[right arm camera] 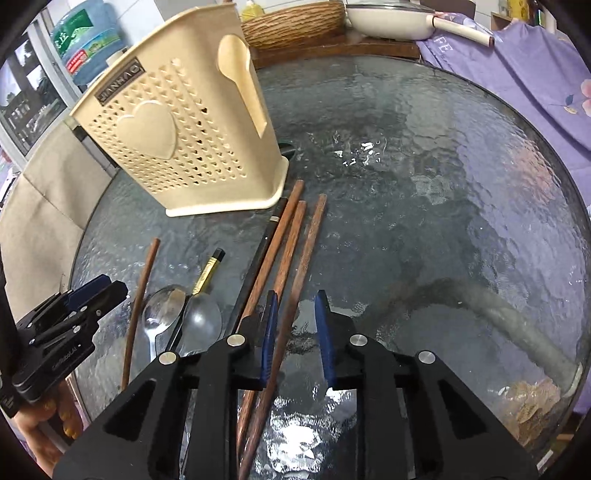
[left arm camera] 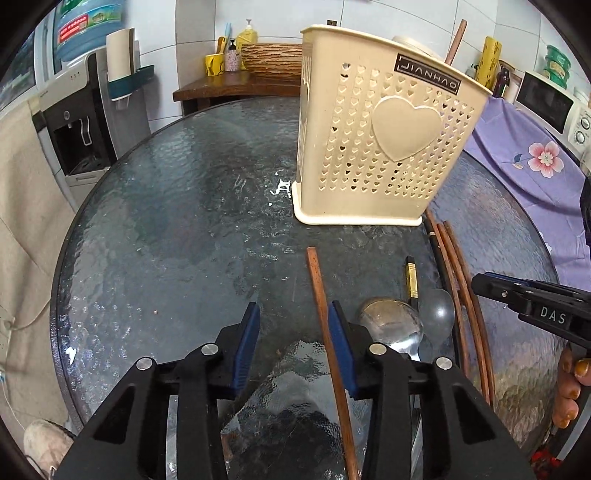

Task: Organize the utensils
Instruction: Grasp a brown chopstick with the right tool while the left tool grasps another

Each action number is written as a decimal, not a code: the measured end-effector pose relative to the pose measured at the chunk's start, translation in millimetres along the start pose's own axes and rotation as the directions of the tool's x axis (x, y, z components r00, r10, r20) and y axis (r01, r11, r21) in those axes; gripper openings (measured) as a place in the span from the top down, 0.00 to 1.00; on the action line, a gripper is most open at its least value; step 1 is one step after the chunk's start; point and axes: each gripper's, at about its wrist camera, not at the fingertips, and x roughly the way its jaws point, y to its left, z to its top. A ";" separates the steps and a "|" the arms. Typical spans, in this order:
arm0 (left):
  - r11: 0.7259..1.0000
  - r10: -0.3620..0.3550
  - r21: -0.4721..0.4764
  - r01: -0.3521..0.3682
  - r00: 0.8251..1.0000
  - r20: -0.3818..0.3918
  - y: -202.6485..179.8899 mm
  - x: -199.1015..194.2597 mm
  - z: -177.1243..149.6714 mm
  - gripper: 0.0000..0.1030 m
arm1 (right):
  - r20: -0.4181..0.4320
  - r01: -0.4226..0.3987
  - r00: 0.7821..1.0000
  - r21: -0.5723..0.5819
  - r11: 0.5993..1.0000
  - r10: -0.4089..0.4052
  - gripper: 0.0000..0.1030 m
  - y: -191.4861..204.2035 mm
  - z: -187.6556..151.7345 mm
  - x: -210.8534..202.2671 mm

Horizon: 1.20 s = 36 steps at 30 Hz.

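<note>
A water dispenser [left arm camera: 79, 122], woven basket [left arm camera: 271, 59] and microwave [left arm camera: 550, 101] ring the table.

I was working in a home kitchen or dining corner. Around the glass table [left arm camera: 155, 221] I saw white wall tiles, a water dispenser [left arm camera: 74, 122] with its blue bottle [left arm camera: 86, 27], a microwave [left arm camera: 550, 101], and a wooden shelf [left arm camera: 236, 86] holding soap bottles [left arm camera: 246, 37]. A pan [right arm camera: 391, 18] sat near a woven basket [right arm camera: 295, 22], beside a floral purple cloth [left arm camera: 524, 155].
</note>
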 end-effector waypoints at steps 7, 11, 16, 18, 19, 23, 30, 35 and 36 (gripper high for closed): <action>1.000 -0.009 -0.014 0.009 0.999 -0.030 -0.7 11.1 4.4 0.67 | -0.012 0.030 0.999 -0.010 1.000 -0.030 0.80 1.2 10.0 6.5; 1.000 0.008 -0.002 -0.008 0.999 -0.036 -6.3 16.9 8.4 0.71 | -0.018 0.048 0.999 -0.011 0.999 -0.049 0.81 0.9 17.8 9.7; 1.000 0.006 -0.005 -0.006 0.998 -0.062 -6.8 25.6 15.7 0.73 | -0.030 0.061 0.998 -0.008 0.998 -0.062 0.82 -1.7 30.3 15.5; 1.000 0.009 -0.005 -0.010 0.998 -0.067 -6.7 29.4 20.5 0.74 | -0.033 0.070 0.997 -0.003 0.998 -0.070 0.83 -2.5 36.5 18.7; 1.000 0.014 -0.003 -0.014 0.997 -0.071 -7.2 31.4 23.3 0.74 | -0.035 0.077 0.996 -0.005 0.997 -0.077 0.83 -2.2 40.5 21.0; 1.000 0.026 0.004 -0.026 0.996 -0.089 -10.0 35.7 29.0 0.79 | -0.044 0.097 0.994 -0.009 0.995 -0.098 0.84 -1.1 53.6 29.6; 0.996 0.067 0.063 -0.061 0.993 -0.096 -15.5 39.3 32.0 0.84 | -0.051 0.153 0.986 -0.072 0.986 -0.157 0.86 12.0 63.4 39.1; 0.994 0.077 0.083 -0.069 0.992 -0.101 -22.3 36.5 28.4 0.87 | -0.042 0.178 0.982 -0.105 0.978 -0.183 0.89 13.6 57.3 38.7; 0.994 0.080 0.088 -0.071 0.992 -0.099 -23.8 36.1 27.4 0.89 | -0.040 0.182 0.982 -0.106 0.978 -0.187 0.89 15.0 54.8 37.9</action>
